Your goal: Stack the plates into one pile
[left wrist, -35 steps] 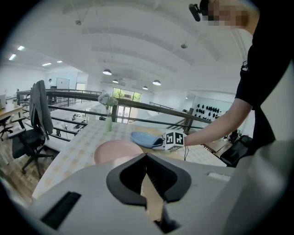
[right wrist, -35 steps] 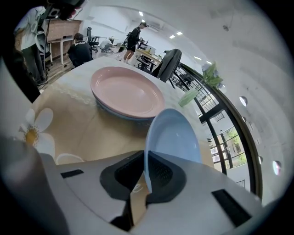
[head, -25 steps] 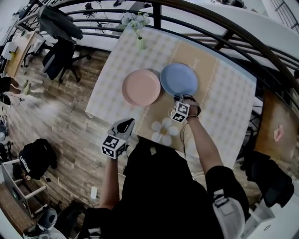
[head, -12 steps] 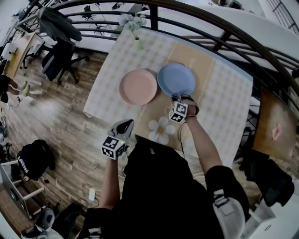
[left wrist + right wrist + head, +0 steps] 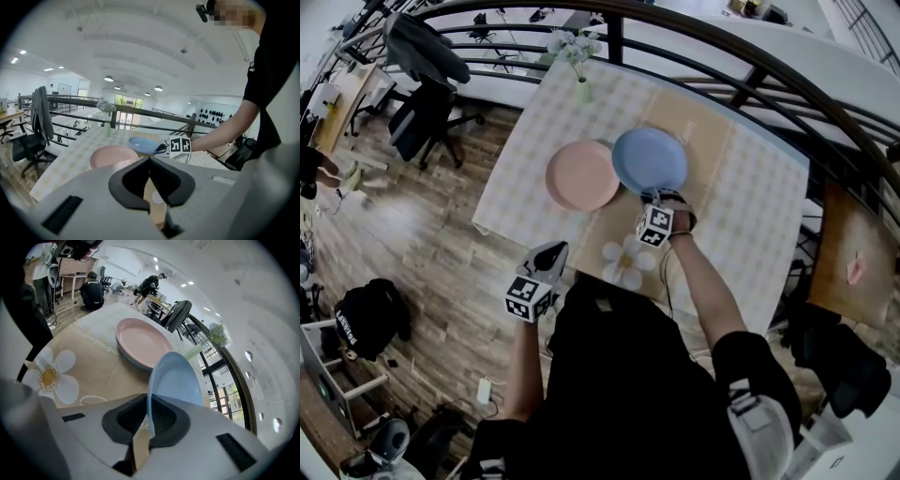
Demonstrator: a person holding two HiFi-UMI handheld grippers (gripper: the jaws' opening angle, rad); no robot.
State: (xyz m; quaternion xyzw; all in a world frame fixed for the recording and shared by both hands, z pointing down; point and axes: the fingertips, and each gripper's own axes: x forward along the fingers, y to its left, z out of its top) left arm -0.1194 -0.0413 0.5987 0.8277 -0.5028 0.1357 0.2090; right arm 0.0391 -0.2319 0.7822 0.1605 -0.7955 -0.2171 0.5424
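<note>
the right claw is gripping the blue plate by its rim, lifted beside the pink plate on the worktop. only the right gripper view is showing a third plate under the pink one. the left claw is hanging closed, empty.

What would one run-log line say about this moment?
right gripper: shut on blue plate, lifted, tilted | blue plate: over edge of pink plate | pink plate: on table | left gripper: shut, empty

Hidden beneath the blue plate in the head view: right edge of the pink plate. Swallowed by the right gripper: blue plate's near rim. Too small to tell apart: far desks.
</note>
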